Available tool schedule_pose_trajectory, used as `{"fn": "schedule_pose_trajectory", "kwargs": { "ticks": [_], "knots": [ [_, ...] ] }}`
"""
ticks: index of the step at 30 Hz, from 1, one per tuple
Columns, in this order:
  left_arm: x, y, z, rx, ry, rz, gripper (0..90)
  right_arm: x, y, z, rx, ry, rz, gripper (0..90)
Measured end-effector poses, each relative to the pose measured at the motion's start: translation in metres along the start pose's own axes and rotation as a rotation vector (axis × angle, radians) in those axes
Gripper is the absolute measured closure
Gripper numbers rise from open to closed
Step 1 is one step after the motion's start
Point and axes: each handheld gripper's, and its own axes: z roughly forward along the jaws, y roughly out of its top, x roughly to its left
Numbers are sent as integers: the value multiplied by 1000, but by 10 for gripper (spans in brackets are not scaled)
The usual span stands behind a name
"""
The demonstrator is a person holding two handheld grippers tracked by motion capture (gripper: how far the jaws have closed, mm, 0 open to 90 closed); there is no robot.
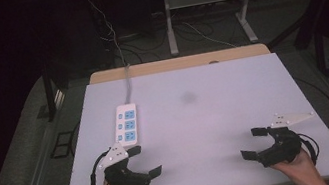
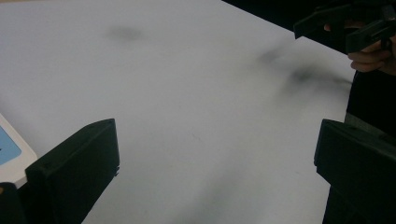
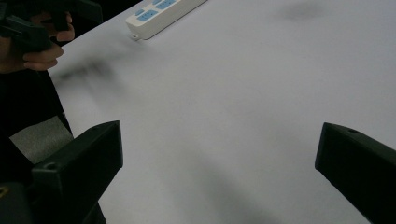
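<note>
A white power strip (image 1: pixel 126 124) with blue sockets lies on the left part of the white table (image 1: pixel 217 114), its cable running off the far edge. My left gripper (image 1: pixel 144 161) is held low near the front left, just in front of the strip, its jaws wide apart with nothing between them. My right gripper (image 1: pixel 254 142) is held at the front right, also open and empty. In the right gripper view the strip (image 3: pixel 161 13) lies far off at the top left. The strip's corner (image 2: pixel 11 151) peeks in at the left of the left gripper view.
A faint dark smudge (image 1: pixel 188 97) marks the table's middle. Beyond the far edge are a wooden board (image 1: pixel 178 63), loose cables (image 1: pixel 117 34) on the floor and a metal stand (image 1: pixel 209 9). Dark floor surrounds the table.
</note>
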Motion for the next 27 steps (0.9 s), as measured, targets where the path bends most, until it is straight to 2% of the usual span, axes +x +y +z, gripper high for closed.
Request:
{"fn": "schedule_pose_trajectory", "kwargs": {
  "ticks": [18, 27],
  "knots": [
    [0, -1, -2, 9, -4, -5, 0, -1, 1, -2, 1, 1, 2, 5],
    [1, 1, -3, 20, -1, 2, 0, 0, 1, -3, 4, -4, -13, 5]
  ]
}}
